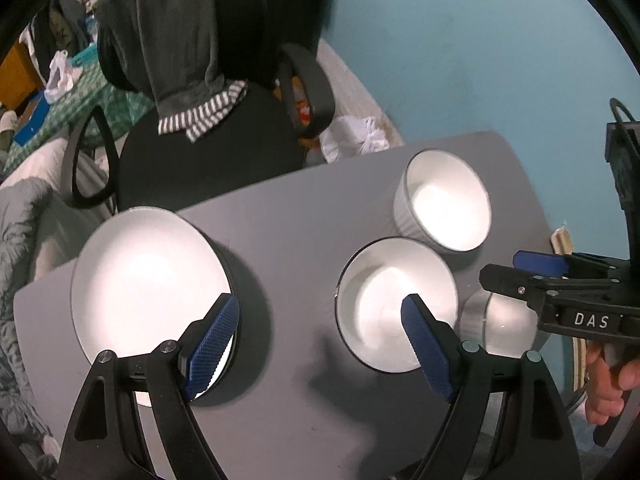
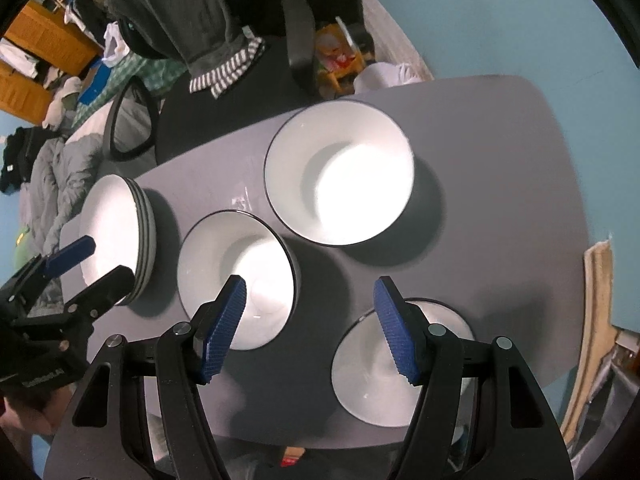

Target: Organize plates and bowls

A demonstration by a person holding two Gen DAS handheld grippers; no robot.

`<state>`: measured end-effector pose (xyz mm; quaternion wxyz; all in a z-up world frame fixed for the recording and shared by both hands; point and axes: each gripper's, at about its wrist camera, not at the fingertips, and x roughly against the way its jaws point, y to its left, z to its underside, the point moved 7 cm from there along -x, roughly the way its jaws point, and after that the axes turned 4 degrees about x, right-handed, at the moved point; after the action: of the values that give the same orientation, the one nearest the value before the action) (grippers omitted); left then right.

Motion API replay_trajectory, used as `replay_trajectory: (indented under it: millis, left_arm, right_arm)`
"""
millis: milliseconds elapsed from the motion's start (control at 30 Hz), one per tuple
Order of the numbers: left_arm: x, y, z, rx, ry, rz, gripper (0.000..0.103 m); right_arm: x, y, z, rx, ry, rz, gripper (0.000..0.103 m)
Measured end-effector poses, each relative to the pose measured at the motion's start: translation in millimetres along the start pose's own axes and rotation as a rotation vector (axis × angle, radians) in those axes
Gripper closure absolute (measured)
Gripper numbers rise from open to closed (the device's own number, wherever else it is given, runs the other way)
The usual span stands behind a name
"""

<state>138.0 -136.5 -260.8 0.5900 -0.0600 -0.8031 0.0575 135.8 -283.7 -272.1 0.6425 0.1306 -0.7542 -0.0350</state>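
A grey table [image 2: 500,168] holds a stack of white plates [image 2: 116,232] at the left and three white bowls: a far bowl [image 2: 340,172], a middle bowl [image 2: 240,276] and a near right bowl [image 2: 384,368]. In the left wrist view the plate stack [image 1: 148,284], middle bowl [image 1: 396,300], far bowl [image 1: 444,200] and near bowl [image 1: 500,320] show. My left gripper [image 1: 320,348] is open and empty, above the table between stack and middle bowl. My right gripper [image 2: 310,328] is open and empty, between the middle and near bowls; it also shows at the right of the left wrist view [image 1: 516,268].
A black office chair [image 1: 208,152] draped with a grey garment stands at the table's far edge. A bed with grey bedding [image 1: 24,240] lies left. A teal wall [image 1: 480,40] is behind. The table's right edge drops off by a wooden object [image 2: 596,280].
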Motion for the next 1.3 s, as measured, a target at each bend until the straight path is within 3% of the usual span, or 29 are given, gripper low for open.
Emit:
replay_trajectory:
  millis: [467, 667, 867, 933, 1300]
  left_arm:
    - [-57.5, -2.0, 11.8, 0.016, 0.093, -0.007, 0.018]
    - [-65.9, -3.0, 13.3, 0.040, 0.110, 0.008, 0.019]
    - [-72.8, -5.0, 13.9, 0.050, 0.142, 0.028, 0.036]
    - [-77.2, -6.1, 14.8, 0.052, 0.158, 0.036, 0.046]
    - [-94.9, -8.0, 24.3, 0.066, 0.225, 0.049, 0.074]
  right_arm:
    - [-50.6, 9.9, 0.7, 0.076, 0.078, -0.020, 0.038]
    - [-62.2, 11.4, -0.7, 0.098, 0.106, -0.036, 0.055]
    - [-69.8, 16.1, 0.4, 0.114, 0.124, -0.058, 0.068]
    - [-72.2, 17.2, -0.2, 0.110, 0.131, -0.065, 0.070]
    - [-80.0, 8.7, 2.0, 0.059, 0.155, -0.047, 0.086]
